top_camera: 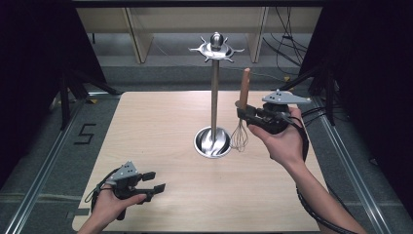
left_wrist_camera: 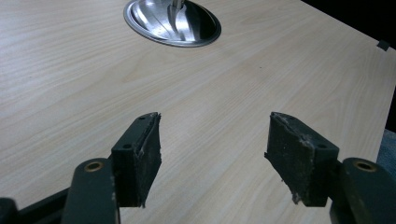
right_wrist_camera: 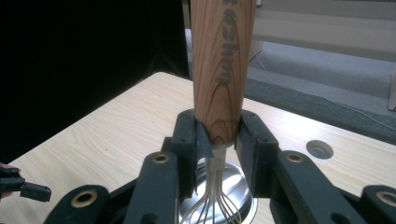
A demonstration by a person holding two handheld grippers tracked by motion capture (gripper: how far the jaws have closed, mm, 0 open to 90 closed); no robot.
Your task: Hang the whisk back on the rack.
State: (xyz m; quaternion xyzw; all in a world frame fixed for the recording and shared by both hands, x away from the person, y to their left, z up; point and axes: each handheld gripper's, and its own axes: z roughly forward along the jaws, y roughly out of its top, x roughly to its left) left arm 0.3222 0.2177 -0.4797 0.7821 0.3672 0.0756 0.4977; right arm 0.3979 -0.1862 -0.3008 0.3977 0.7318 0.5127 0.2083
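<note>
A whisk with a wooden handle (top_camera: 244, 87) and wire loops (top_camera: 239, 137) hangs upright just right of a steel rack's pole (top_camera: 214, 97). My right gripper (top_camera: 242, 111) is shut on the handle's lower end; in the right gripper view both pads clamp the handle (right_wrist_camera: 219, 74) above the wires (right_wrist_camera: 215, 205). The rack has a round steel base (top_camera: 212, 142) and a hooked crown (top_camera: 216, 48) at the top. My left gripper (top_camera: 153, 181) rests low at the table's near left, open and holding nothing; its pads (left_wrist_camera: 140, 154) stand wide apart over bare wood.
The light wooden table (top_camera: 160, 122) stands on a grey floor with metal rails. Shelving and cables lie beyond the far edge. A round hole (right_wrist_camera: 320, 149) sits in the tabletop in the right gripper view. The rack's base (left_wrist_camera: 173, 23) lies ahead of the left gripper.
</note>
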